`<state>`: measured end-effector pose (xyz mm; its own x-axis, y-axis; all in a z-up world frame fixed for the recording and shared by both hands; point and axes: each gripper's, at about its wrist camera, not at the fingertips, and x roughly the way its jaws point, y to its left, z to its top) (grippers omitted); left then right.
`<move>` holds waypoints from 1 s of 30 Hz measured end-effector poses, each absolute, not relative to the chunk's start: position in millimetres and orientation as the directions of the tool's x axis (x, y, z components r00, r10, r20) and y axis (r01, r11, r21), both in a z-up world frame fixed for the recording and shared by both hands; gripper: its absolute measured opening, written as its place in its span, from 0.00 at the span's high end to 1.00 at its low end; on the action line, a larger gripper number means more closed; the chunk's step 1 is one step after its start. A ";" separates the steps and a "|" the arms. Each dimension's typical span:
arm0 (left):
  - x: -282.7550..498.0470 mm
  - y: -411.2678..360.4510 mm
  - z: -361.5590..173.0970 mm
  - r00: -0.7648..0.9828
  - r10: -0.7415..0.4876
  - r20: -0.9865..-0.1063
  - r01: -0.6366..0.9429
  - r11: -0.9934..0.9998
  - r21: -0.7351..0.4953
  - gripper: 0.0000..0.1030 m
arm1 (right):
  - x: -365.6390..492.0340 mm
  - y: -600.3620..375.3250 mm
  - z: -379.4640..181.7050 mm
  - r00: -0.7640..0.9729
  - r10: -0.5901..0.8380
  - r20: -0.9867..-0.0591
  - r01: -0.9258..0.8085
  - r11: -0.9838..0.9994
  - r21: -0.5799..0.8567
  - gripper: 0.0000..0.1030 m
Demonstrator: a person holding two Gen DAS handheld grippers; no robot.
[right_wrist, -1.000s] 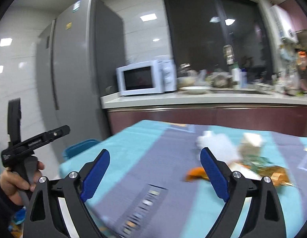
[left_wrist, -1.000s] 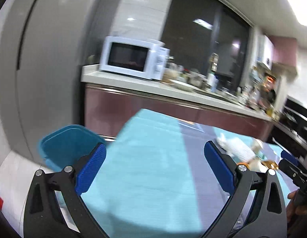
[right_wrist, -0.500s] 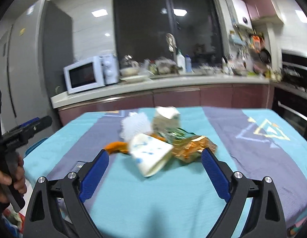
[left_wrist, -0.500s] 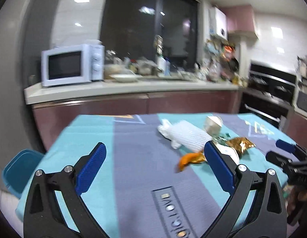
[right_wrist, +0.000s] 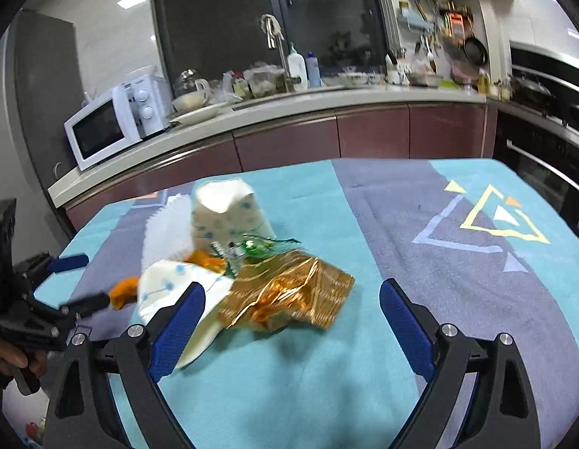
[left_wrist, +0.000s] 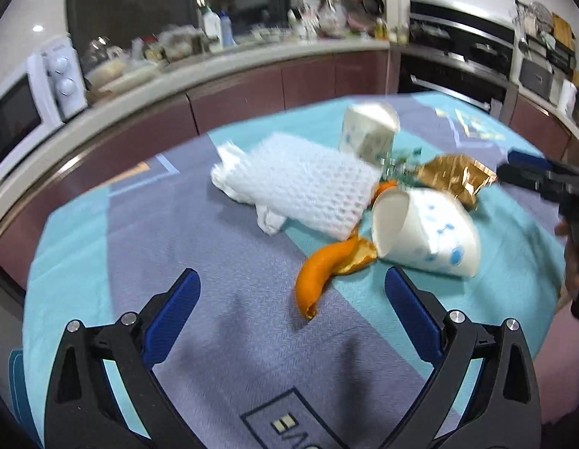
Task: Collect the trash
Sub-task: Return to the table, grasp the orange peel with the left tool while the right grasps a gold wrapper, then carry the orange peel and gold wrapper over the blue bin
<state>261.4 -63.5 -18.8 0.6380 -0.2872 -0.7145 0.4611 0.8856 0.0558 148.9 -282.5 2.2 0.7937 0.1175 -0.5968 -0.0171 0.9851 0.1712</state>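
A small heap of trash lies near the middle of the table [left_wrist: 140,262], on its teal and grey cloth: a white foam net sleeve [left_wrist: 304,191], a curled orange peel [left_wrist: 319,273], two crushed paper cups [left_wrist: 424,232] with blue dots, a crumpled gold foil wrapper [right_wrist: 289,295] and, blurred, what may be a green wrapper [right_wrist: 256,247]. The left gripper [left_wrist: 289,299] hangs spread wide before the peel, holding nothing. The right gripper [right_wrist: 289,310] is equally spread, its left finger overlapping the nearer cup. A microwave [right_wrist: 110,127] sits on the counter behind.
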 end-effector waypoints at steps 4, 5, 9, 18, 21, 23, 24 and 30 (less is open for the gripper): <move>274.2 -65.9 -30.8 0.597 -0.299 -0.745 0.483 0.875 0.036 0.09 | 173.4 -287.3 -4.3 0.757 0.134 -0.639 -0.013 0.982 0.190 0.13; 279.2 -68.1 -35.1 0.582 -0.300 -0.756 0.491 0.871 0.033 0.13 | 180.0 -287.4 -6.9 0.742 0.147 -0.654 -0.020 0.980 0.198 0.16; 292.5 -72.6 -47.0 0.544 -0.296 -0.785 0.504 0.863 0.024 0.28 | 196.9 -285.2 -18.2 0.694 0.162 -0.701 -0.022 0.979 0.204 0.26; 294.8 -76.5 -48.4 0.515 -0.354 -0.780 0.553 0.833 -0.013 0.63 | 202.1 -286.4 -28.3 0.652 0.203 -0.731 -0.023 0.968 0.248 0.47; 292.8 -75.8 -47.3 0.506 -0.370 -0.779 0.562 0.826 -0.028 0.73 | 198.0 -287.7 -29.0 0.652 0.201 -0.731 -0.018 0.968 0.250 0.61; 291.7 -74.6 -47.3 0.502 -0.376 -0.779 0.560 0.828 -0.039 0.80 | 192.8 -290.7 -29.2 0.657 0.208 -0.725 -0.018 0.965 0.262 0.73; 291.3 -71.1 -47.0 0.494 -0.388 -0.778 0.558 0.828 -0.058 0.82 | 190.9 -292.2 -29.1 0.659 0.216 -0.721 -0.019 0.962 0.271 0.76; 276.2 -49.4 -41.6 0.505 -0.441 -0.742 0.522 0.841 -0.144 0.86 | 167.6 -301.5 -21.0 0.704 0.222 -0.675 -0.010 0.953 0.303 0.81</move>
<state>276.2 -49.4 -41.6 0.5048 -0.4411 -0.7420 0.5222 0.8405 -0.1445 167.6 -301.5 -21.0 0.7040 0.2217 -0.6747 -0.0097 0.9529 0.3030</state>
